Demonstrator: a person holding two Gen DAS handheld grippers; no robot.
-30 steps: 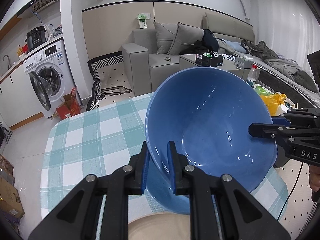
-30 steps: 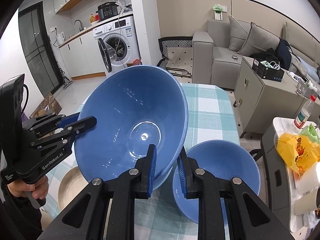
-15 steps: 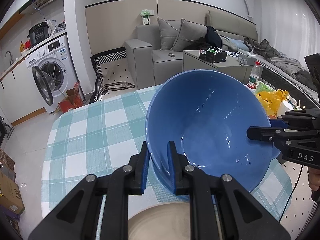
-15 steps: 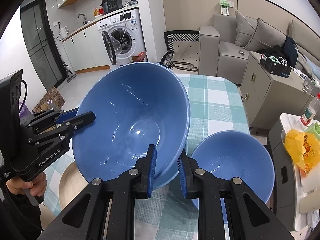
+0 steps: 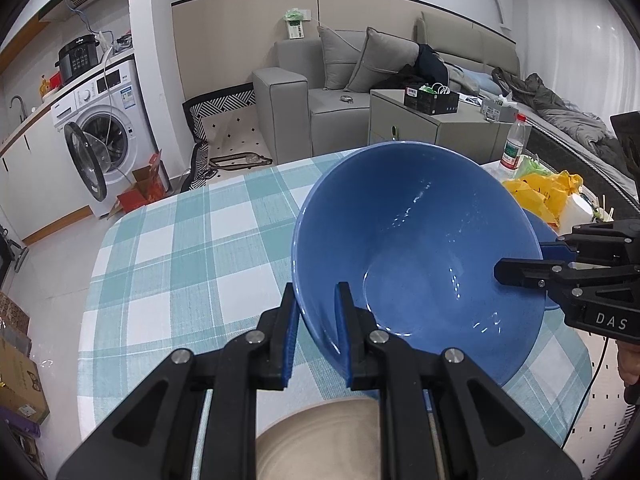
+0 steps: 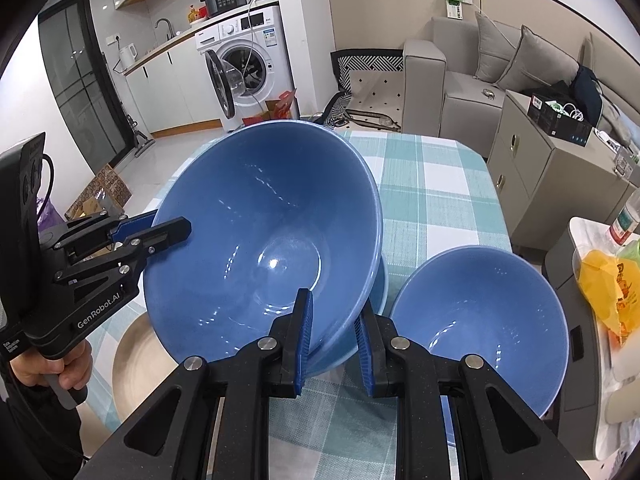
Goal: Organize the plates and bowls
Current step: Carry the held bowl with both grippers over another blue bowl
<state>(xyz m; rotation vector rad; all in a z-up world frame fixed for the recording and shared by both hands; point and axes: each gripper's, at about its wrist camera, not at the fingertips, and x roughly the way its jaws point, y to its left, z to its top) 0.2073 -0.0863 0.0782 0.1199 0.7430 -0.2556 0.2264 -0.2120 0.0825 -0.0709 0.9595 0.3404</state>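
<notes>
i have my left gripper closed with one finger either side of the blue bowl rim. my right gripper pinches the opposite rim the same way. both point toward each other, roughly level.

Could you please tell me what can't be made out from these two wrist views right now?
- Beige plate: mostly covered by the left tool in the left view, and by the big blue bowl in the right view.
- A bowl under the big one: only a rim sliver shows, so whether they touch is unclear.
- Smaller blue bowl: its near edge is behind the right tool.
- Bottle label: too small to read.
</notes>
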